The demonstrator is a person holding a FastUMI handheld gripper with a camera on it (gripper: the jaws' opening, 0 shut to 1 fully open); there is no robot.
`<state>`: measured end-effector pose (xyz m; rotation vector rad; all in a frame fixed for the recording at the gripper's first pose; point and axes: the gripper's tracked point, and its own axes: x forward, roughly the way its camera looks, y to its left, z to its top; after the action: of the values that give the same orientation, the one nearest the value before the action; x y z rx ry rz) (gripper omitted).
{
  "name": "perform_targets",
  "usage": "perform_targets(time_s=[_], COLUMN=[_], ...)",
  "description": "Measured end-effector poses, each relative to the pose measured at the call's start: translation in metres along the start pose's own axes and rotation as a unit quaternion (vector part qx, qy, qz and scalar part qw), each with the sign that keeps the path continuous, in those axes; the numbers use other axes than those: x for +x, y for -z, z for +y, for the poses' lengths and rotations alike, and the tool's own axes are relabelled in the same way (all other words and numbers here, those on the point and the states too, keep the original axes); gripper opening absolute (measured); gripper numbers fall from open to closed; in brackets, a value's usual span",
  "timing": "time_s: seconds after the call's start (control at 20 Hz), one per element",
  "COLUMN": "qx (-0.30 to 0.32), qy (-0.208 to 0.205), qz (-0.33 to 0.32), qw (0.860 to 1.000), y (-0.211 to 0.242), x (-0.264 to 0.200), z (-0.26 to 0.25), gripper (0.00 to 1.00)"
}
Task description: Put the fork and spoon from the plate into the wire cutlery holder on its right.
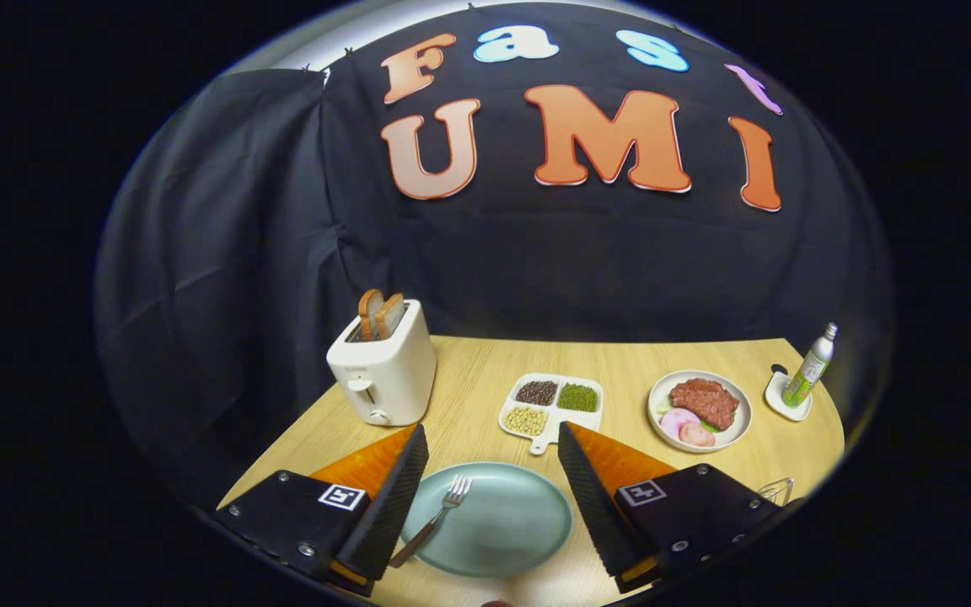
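gripper: wide open, empty, above the plate
plate: between the fingers, on the tabletop
fork: on the plate, close to the left finger
holder: wire just past the right finger
beyond: bean tray, toaster, meat plate, bottle

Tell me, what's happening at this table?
A person is holding a gripper over a table. Its fingers are open and hold nothing. Between them lies a green plate with a fork on it. The job is to move the cutlery into the wire holder, which peeks out past the right finger. Beyond are a toaster with bread, a tray of beans, a plate of food and a bottle.
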<state>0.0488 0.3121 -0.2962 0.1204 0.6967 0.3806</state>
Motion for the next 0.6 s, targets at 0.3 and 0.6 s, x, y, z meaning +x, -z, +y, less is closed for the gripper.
perform_targets(time_s=[0.3, 0.6], qx=[0.022, 0.02], qy=[-0.004, 0.024], qz=[0.177, 0.314], qw=[0.984, 0.949], y=[0.075, 0.139], x=[0.025, 0.042], z=[0.032, 0.043], gripper=[0.95, 0.91])
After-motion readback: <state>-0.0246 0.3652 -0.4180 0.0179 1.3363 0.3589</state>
